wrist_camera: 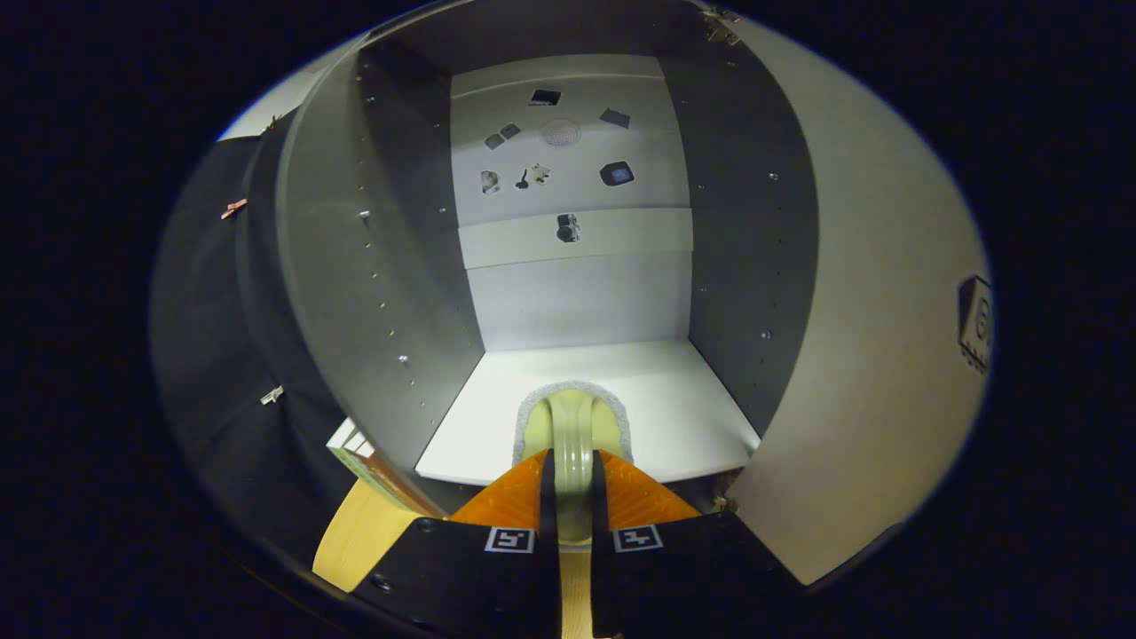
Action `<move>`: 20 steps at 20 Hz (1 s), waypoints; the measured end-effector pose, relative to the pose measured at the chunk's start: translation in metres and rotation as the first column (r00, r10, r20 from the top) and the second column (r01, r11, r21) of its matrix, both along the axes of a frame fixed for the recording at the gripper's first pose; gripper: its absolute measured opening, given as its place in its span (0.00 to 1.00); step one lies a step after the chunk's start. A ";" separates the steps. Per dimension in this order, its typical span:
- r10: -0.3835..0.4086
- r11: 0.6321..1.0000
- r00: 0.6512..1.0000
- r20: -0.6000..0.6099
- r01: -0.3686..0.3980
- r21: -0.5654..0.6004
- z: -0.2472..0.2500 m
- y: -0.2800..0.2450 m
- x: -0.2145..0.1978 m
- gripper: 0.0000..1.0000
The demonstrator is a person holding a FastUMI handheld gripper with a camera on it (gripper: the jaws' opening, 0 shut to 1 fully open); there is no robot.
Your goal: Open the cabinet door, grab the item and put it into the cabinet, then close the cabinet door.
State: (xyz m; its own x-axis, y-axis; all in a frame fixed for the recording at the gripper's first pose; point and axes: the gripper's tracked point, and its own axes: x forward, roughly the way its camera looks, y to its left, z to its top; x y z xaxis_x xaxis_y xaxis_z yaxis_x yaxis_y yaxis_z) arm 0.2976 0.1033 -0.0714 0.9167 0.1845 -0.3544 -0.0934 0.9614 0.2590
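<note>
Fingers (572, 497) closed tight on the handle of a pale green cup (572, 430), both pressing on it from either side. Cup held at the front edge of the cabinet (382, 266) floor, its rim just over the white shelf (674, 399). Cabinet open, door (870, 355) swung wide to the right. Small dark bits fixed to the back wall (577, 293), too small to tell. Wooden bench (355, 532) below, left of the fingers.

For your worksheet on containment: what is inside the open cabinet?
The cabinet holds nothing on its white shelf yet; the gripper, shut on a pale-green handled brush, partly hides the shelf's front.
</note>
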 end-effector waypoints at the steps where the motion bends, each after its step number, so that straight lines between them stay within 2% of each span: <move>1: -0.005 1.000 1.000 -0.004 0.005 -0.008 -0.002 0.001 0.014 0.17; 9: -0.004 0.999 1.000 -0.016 0.004 -0.046 -0.030 0.017 0.085 0.17; 14: -0.054 0.998 0.998 -0.029 0.053 -0.034 -0.043 0.015 0.115 0.18; 17: -0.052 0.998 0.997 -0.055 0.051 -0.020 -0.049 0.015 0.118 0.27; 20: -0.058 0.997 0.997 -0.046 0.056 -0.054 -0.049 0.010 0.117 0.64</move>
State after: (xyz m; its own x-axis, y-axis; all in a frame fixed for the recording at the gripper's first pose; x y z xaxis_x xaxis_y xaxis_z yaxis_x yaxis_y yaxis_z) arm 0.4142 0.1137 -0.1204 0.9072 0.1126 -0.4054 -0.0269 0.9771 0.2112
